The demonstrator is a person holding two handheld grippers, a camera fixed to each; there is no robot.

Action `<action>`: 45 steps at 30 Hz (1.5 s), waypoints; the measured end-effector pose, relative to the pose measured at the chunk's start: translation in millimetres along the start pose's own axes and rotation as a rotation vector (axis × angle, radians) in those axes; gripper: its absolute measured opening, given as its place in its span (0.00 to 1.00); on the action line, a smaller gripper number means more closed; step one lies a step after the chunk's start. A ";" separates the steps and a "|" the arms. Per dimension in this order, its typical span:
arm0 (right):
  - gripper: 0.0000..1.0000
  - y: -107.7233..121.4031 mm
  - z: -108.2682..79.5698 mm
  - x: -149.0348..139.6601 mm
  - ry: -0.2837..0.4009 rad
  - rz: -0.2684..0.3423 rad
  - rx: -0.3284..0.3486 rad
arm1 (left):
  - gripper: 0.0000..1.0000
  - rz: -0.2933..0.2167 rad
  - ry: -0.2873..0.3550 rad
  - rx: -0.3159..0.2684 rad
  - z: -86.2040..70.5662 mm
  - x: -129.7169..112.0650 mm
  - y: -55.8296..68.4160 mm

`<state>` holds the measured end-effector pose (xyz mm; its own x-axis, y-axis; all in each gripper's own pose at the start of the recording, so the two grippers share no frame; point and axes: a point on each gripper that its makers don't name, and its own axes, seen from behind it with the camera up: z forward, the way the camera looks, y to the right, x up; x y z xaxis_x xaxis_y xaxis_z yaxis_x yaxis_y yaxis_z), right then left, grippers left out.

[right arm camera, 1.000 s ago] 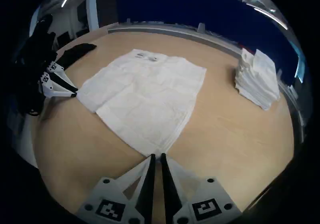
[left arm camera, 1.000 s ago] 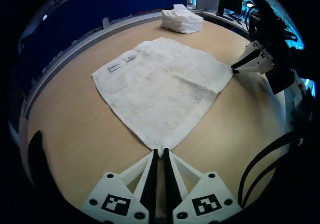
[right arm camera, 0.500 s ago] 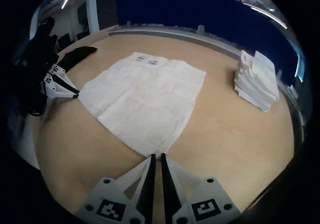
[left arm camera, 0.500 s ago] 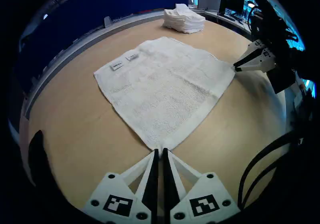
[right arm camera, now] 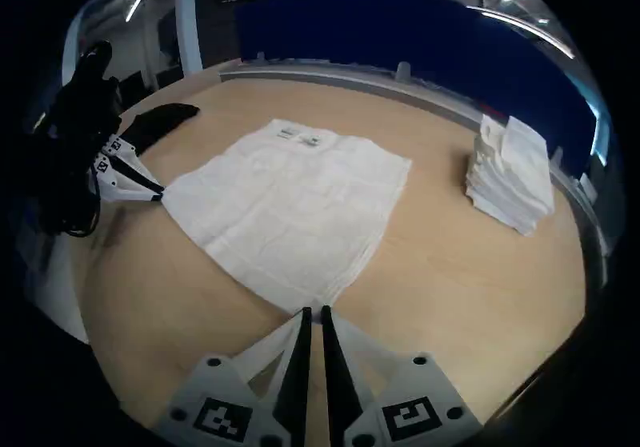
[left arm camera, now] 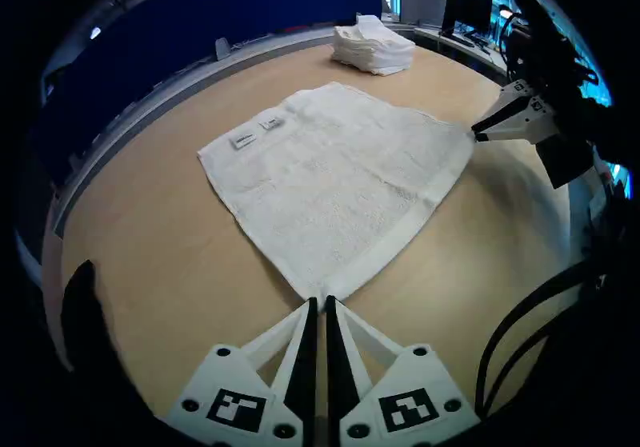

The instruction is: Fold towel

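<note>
The towel (left arm camera: 344, 183) lay flat on the table (left arm camera: 160, 231), and the left gripper (left arm camera: 318, 305) and the right gripper (right arm camera: 314, 313) each pinched one near corner, fingers closed to a thin gap on the cloth. Holding two neighbouring corners was probably meant to carry that edge over to the far one for the first fold.

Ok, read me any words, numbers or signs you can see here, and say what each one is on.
Nothing here reads as text.
Two small tags on the towel: print too small to read.
Black-and-white squares on the left gripper and right gripper: patterns, not words.
</note>
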<state>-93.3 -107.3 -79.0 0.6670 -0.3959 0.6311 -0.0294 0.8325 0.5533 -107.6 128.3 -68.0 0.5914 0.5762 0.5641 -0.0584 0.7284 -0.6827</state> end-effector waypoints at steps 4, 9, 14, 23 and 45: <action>0.10 -1.5 -9.0 6.5 0.010 0.004 -0.001 | 0.07 -0.013 0.005 0.001 -9.5 3.7 2.2; 0.10 -6.1 -22.7 13.7 0.021 0.005 0.002 | 0.07 -0.028 0.011 0.006 -24.2 8.0 5.4; 0.10 -12.4 -38.7 16.9 0.024 0.002 0.004 | 0.07 -0.038 0.013 0.010 -40.9 11.2 9.8; 0.09 -25.7 -62.1 15.9 0.017 -0.001 0.014 | 0.07 -0.064 0.005 0.009 -63.3 5.5 21.2; 0.09 -34.0 -100.7 41.4 0.051 0.014 0.009 | 0.07 -0.087 0.037 0.026 -103.7 29.5 22.6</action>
<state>10.3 -113.0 -126.4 0.7036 -0.3639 0.6103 -0.0453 0.8342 0.5496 -8.1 123.4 -115.0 0.6246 0.4966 0.6027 -0.0262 0.7846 -0.6194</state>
